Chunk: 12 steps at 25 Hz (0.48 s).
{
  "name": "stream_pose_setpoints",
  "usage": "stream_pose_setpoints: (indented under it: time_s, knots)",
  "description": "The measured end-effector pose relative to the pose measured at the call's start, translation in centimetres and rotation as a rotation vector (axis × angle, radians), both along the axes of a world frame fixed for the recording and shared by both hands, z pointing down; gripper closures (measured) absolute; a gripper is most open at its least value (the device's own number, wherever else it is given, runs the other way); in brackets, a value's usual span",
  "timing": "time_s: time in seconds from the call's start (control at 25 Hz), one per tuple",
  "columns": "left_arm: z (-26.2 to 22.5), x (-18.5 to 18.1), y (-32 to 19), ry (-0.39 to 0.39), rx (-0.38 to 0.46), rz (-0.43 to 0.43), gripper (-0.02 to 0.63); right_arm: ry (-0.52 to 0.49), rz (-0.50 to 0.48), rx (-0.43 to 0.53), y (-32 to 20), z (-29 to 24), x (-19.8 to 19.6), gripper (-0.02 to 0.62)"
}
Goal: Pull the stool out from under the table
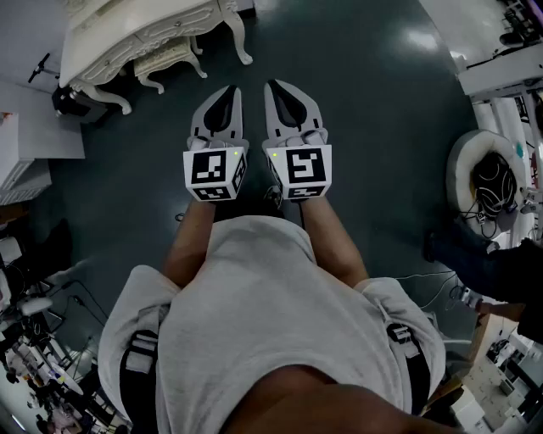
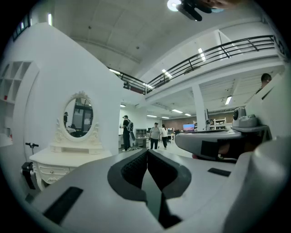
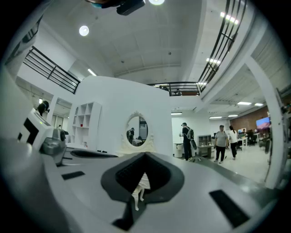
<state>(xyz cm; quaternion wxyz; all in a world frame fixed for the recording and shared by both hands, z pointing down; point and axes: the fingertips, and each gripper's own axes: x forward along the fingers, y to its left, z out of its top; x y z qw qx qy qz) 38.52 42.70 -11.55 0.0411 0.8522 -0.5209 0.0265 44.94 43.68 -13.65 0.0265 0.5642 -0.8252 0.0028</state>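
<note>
**Dressing table**: white, carved, curved legs. It stands on the dark floor; its oval mirror shows in both gripper views.

**Stool**: white, matching legs, tucked under the dressing table's front edge with only its near side and legs showing. Not yet touched.

**Left gripper**: held side by side with the other gripper, well short of the dressing table and pointing toward it. Jaws pressed together, nothing between them.

**Right gripper**: on the side farther from the dressing table. Jaws likewise together and empty; the pale shape seen through the slit behind its pads is distant furniture, not a held thing.

**Step in hand, as I judge it:** the approach.
- Walk up to the dressing table and face its front squarely.
- Part the jaws before reaching in.
- Take the stool by its near seat edge or a front leg, low and firm.
- Draw it straight back from the dressing table, level, so its curved legs do not catch the table's legs.
</note>
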Motion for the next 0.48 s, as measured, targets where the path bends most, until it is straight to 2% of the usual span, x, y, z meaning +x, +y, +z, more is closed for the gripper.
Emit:
stream_pose_setpoints:
  time_s: [0.36, 0.48]
  knots:
    - [1.6, 0.1, -2.2, -0.021, -0.036, -0.022, 0.600, -0.055, -0.015, -0.025, -2.4, 1.4, 0.7, 0.581]
    - [2.7, -0.5, -3.5, -0.012, -0.053, -0.046, 0.600, -0.042, -0.017, -0.043, -3.9, 2.5, 0.6, 0.581]
